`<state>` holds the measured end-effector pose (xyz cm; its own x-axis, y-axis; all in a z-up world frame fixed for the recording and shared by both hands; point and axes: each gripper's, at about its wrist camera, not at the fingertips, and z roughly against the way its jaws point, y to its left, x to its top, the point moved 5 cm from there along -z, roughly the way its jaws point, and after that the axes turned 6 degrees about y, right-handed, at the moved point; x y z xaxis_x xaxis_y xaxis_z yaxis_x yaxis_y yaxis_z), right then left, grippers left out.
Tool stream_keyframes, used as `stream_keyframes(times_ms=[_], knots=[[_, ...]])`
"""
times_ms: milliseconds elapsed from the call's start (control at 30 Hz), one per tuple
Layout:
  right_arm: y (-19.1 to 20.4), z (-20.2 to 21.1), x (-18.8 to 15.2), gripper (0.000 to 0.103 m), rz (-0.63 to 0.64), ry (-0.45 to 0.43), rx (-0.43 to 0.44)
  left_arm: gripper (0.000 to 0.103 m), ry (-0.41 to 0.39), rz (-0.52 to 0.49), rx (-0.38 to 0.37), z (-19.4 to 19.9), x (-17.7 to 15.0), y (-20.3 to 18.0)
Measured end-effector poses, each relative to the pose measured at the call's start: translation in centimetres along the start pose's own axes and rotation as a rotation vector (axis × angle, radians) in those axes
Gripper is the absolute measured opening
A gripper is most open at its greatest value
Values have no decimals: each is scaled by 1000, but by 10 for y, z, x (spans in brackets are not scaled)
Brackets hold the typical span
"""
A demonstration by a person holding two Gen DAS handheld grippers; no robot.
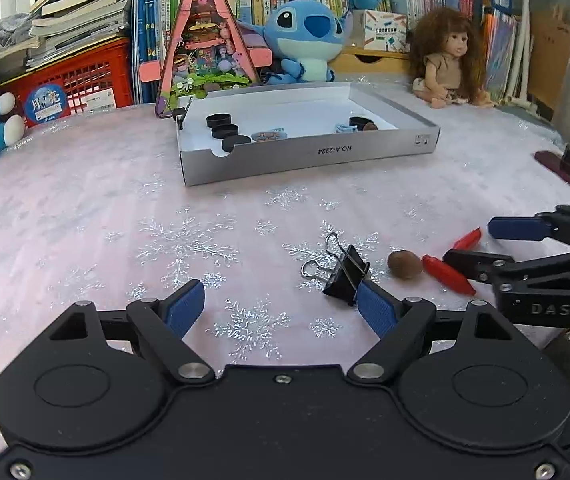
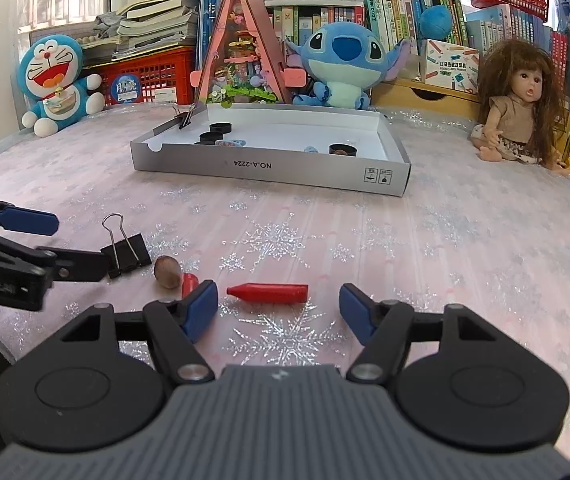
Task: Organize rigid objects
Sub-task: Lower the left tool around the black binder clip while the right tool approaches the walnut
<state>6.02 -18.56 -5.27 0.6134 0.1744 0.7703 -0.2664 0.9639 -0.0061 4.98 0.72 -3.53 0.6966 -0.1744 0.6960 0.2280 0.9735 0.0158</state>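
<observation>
Just ahead of the right tool [image 2: 279, 308], jaws apart, lies a red peg [image 2: 267, 293].

A black binder clip [image 2: 127, 254] lies on the cloth with its wire handles up, beside a brown nut [image 2: 168, 272]. Two red bullet-shaped pieces [image 2: 269, 293] lie flat nearby. The shallow grey box [image 2: 273, 168] holds black rings [image 2: 221, 128].

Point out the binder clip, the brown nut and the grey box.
binder clip [image 2: 127, 255], right wrist view, on its black body.
brown nut [image 2: 168, 271], right wrist view, on its rounded top.
grey box [image 2: 269, 168], right wrist view, on its front wall.
</observation>
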Motion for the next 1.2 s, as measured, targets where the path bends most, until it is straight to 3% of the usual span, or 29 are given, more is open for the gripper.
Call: stream_keyframes(times_ms=[633, 1033, 1200], knots=[[-9, -1, 1, 70, -46, -9, -44, 82, 13, 98, 114, -21, 14, 20], [-10, 3, -2, 71, -51, -24, -56, 81, -62, 187, 62, 3, 18, 18], [-9, 5, -3, 71, -73, -31, -59, 75, -62, 185, 25, 6, 16, 4]])
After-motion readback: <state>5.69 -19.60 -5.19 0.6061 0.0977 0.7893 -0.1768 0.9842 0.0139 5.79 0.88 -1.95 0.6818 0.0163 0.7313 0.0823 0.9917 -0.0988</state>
